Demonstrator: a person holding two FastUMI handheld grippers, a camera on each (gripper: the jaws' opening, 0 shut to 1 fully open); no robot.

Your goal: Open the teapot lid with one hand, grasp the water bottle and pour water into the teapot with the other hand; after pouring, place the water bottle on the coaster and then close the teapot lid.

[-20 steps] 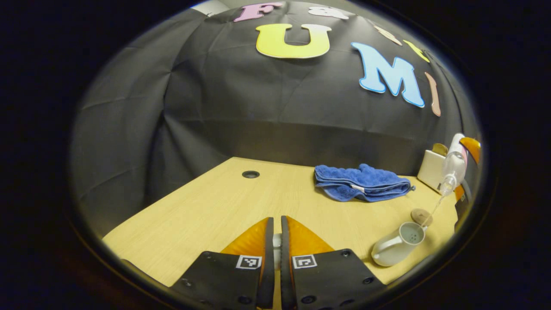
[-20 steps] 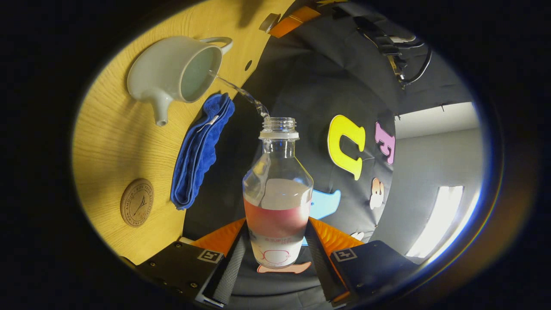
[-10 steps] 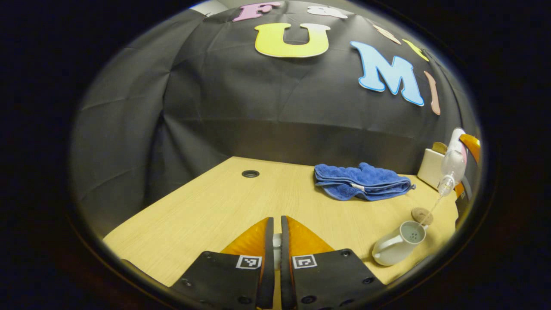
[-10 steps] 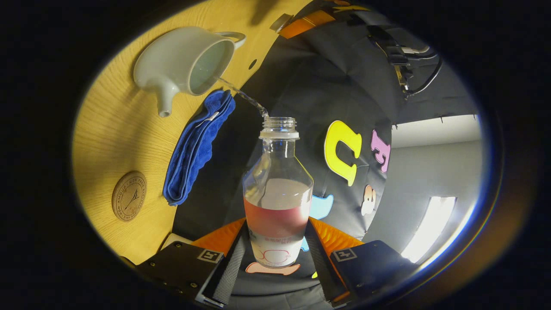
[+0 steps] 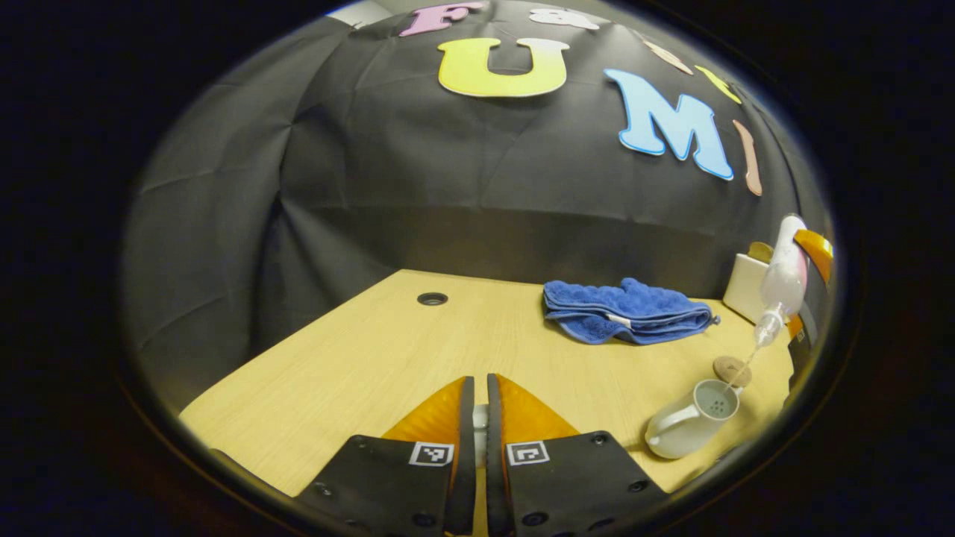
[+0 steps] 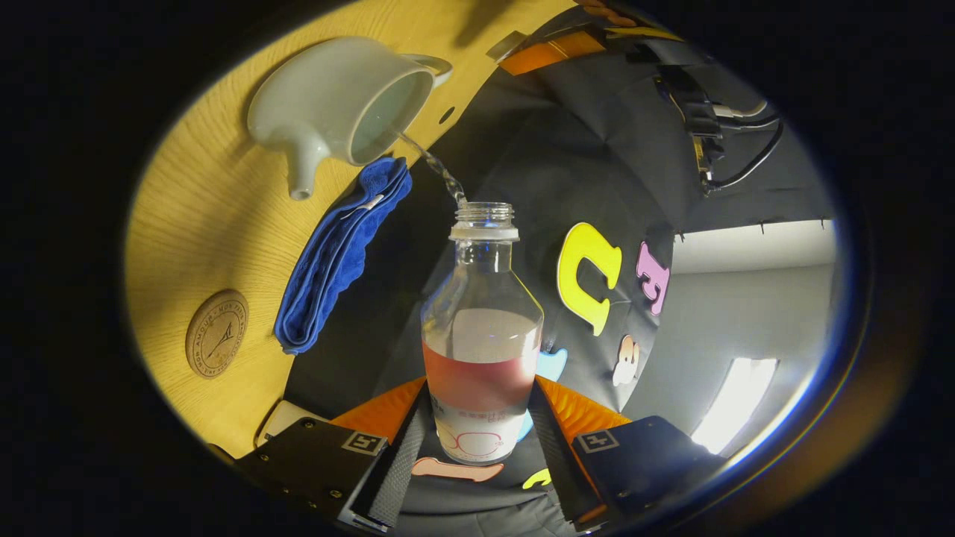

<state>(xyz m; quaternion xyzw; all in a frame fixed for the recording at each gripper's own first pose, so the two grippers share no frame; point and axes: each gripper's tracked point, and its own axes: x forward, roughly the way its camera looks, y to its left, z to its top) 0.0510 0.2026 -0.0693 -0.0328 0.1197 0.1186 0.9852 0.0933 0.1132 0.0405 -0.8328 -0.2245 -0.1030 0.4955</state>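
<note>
A white teapot point(image 5: 690, 429) stands open on the wooden table point(image 5: 358, 358) at the right; I see it again as the teapot point(image 6: 343, 101) at the upper left of the right gripper view. My right gripper point(image 6: 481, 388) is shut on a clear water bottle point(image 6: 481, 335), which has no cap and is tipped mouth-down over the pot. A thin water stream point(image 6: 436, 168) runs from its mouth into the pot. The tilted bottle point(image 5: 780, 287) hangs above the pot in the left gripper view. My left gripper point(image 5: 475, 380) is shut low over the table on a small white piece, the teapot lid point(image 5: 480, 429), mostly hidden.
A round cork coaster point(image 5: 731, 369) lies just behind the teapot; the coaster point(image 6: 216, 334) is beside a folded blue towel point(image 6: 339, 257). The towel point(image 5: 623, 313) lies at the back right, next to a white box point(image 5: 746, 287). A cable hole point(image 5: 433, 299) is at the back.
The bottle has tipped a little further and water keeps running into the teapot. In the right gripper view the pot has slid rightward. My left gripper has stayed put.
</note>
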